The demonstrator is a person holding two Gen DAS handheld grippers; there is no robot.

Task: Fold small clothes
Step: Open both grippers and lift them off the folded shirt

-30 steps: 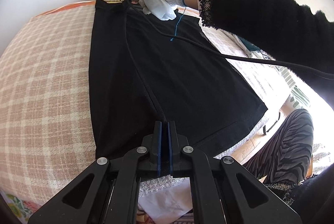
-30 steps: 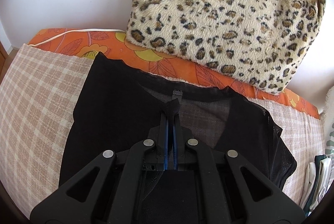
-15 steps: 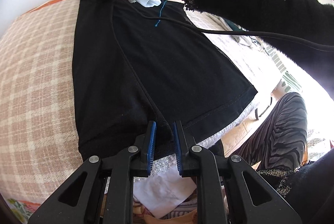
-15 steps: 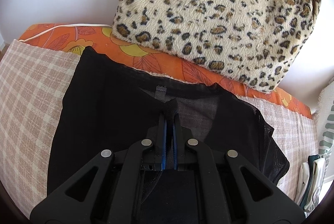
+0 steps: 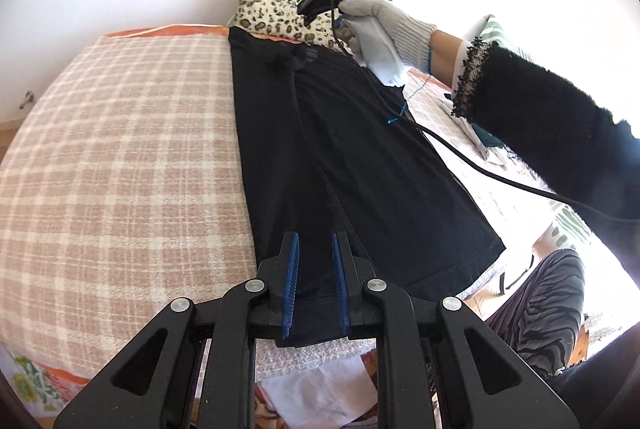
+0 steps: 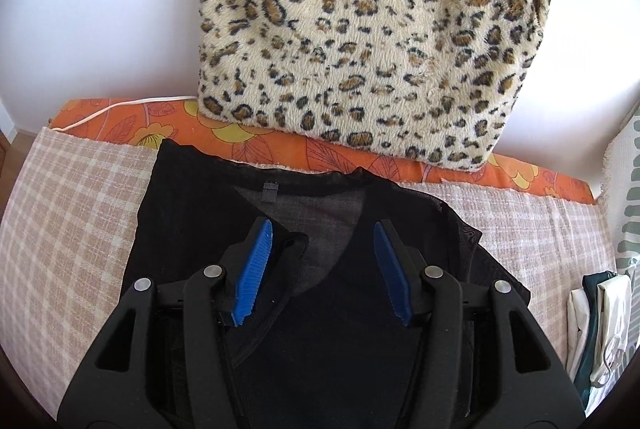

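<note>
Left tongs (image 5: pixel 314 283): jaws parted, nothing pinched, above the hem of the black garment (image 5: pixel 360 165).
Right tongs (image 6: pixel 322 271): jaws have just been opening and stand wide; the collar cloth lies loose beneath them, not gripped.
Black garment: spread lengthwise on the checked blanket (image 5: pixel 120 157) of the bed, one side panel already folded inward, hem near, neckline (image 6: pixel 272 191) far.
Handling: appears thin, soft and light, partly sheer; likely to slide and crease, no stiffness.
Where to hold: probably both layers at the hem and the far shoulder edge.
Gloved hand (image 5: pixel 380 25): raised over the collar end.
Leopard cushion (image 6: pixel 376 41): against the wall.
</note>
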